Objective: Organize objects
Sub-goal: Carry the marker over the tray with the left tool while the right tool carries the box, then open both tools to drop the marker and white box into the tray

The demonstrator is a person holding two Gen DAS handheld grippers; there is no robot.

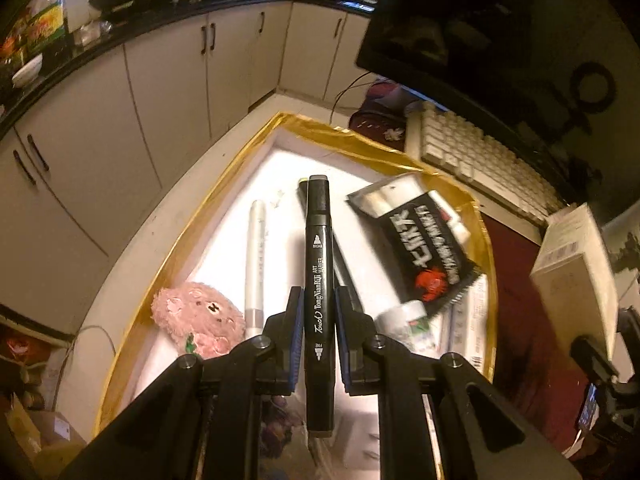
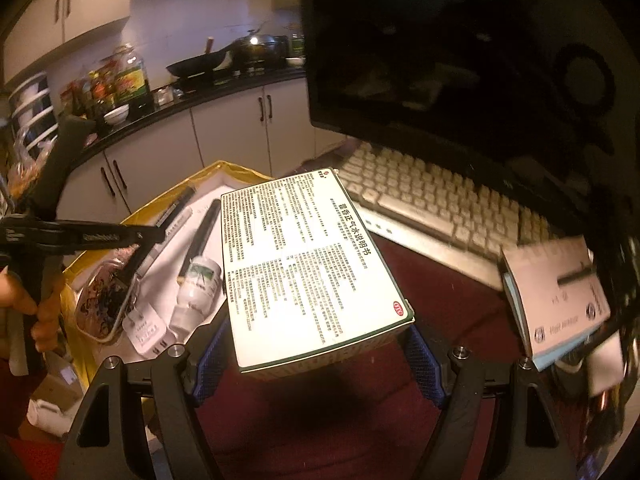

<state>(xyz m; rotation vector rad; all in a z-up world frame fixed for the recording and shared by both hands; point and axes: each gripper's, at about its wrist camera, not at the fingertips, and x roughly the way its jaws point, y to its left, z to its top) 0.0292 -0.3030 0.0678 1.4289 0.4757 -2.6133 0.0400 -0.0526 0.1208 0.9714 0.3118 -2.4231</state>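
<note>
We hold a black marker in the left gripper; its jaws are clamped on the barrel, which runs straight up the middle of the left wrist view, white lettering along its side and a grey cap end at the top. The right gripper grips a flat white box across its width, the printed face up and filling the centre of the right wrist view.

Under the marker lies a gold-rimmed tray with a white floor. In it we see a pink plush toy at lower left, a silver pen beside it, another dark pen partly hidden behind the marker, a black packet with white characters at right, and a small white bottle below the packet.

The tray's left rim runs along the table edge, with cabinets beyond. Right of the tray lie a dark red cloth, a keyboard and a dark monitor at upper right. The tray's white floor is bare near its far corner, upper centre of the left view.
</note>
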